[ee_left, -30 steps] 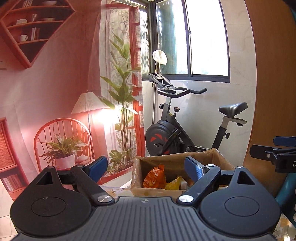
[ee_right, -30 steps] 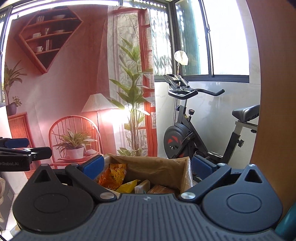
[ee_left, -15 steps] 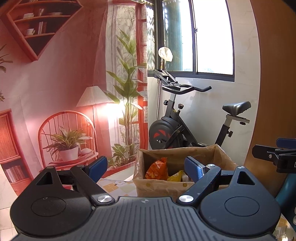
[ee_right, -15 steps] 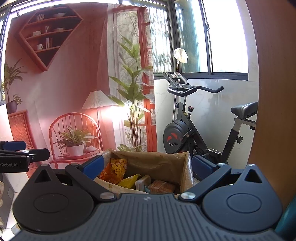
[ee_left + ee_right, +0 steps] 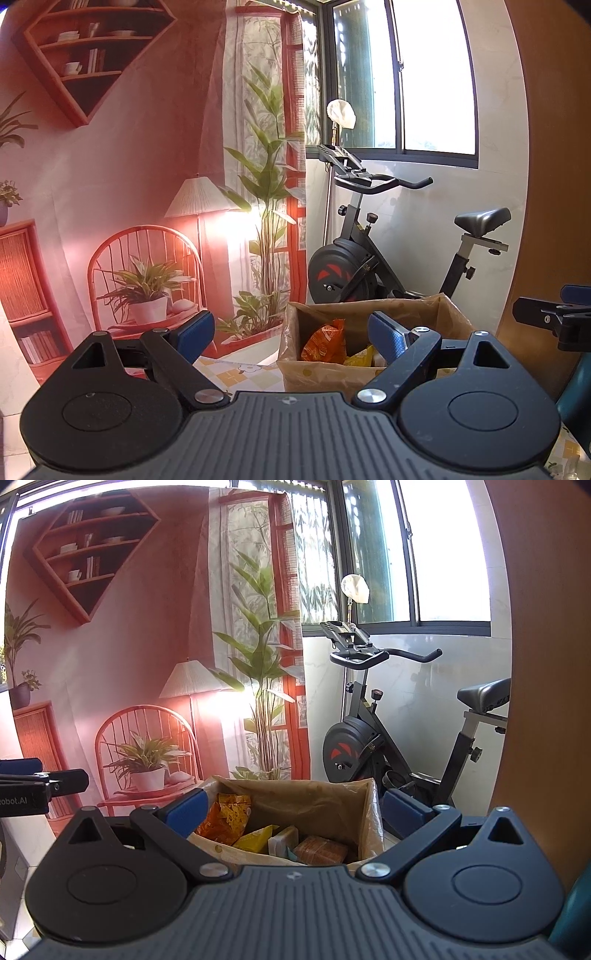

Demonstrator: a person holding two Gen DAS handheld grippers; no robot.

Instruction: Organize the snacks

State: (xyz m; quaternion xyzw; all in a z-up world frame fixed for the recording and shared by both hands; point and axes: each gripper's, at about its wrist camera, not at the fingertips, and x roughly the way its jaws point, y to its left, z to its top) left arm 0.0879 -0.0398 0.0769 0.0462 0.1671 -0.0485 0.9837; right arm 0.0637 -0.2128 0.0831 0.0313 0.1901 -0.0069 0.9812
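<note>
A brown cardboard box (image 5: 314, 373) (image 5: 317, 797) lined with clear plastic stands on the table ahead of both grippers. Inside it lie an orange snack bag (image 5: 325, 341) (image 5: 223, 819), a yellow packet (image 5: 360, 358) (image 5: 256, 840), a pale packet (image 5: 283, 840) and a brown wrapped pack (image 5: 320, 849). My left gripper (image 5: 291, 332) is open with nothing between its blue pads, the box's left part showing in the gap. My right gripper (image 5: 293, 806) is open too, and the box's opening fills the space between its fingers. Each gripper shows at the edge of the other's view.
A checked tablecloth with flowers (image 5: 240, 371) covers the table left of the box. Behind stand a printed room backdrop (image 5: 129, 184), an exercise bike (image 5: 369, 258) below a window, and a wooden panel (image 5: 554, 184) on the right.
The left view has tipped up a little, so the box sits lower in it and more of its inside shows. Both grippers stay open; the right view is almost unchanged.
</note>
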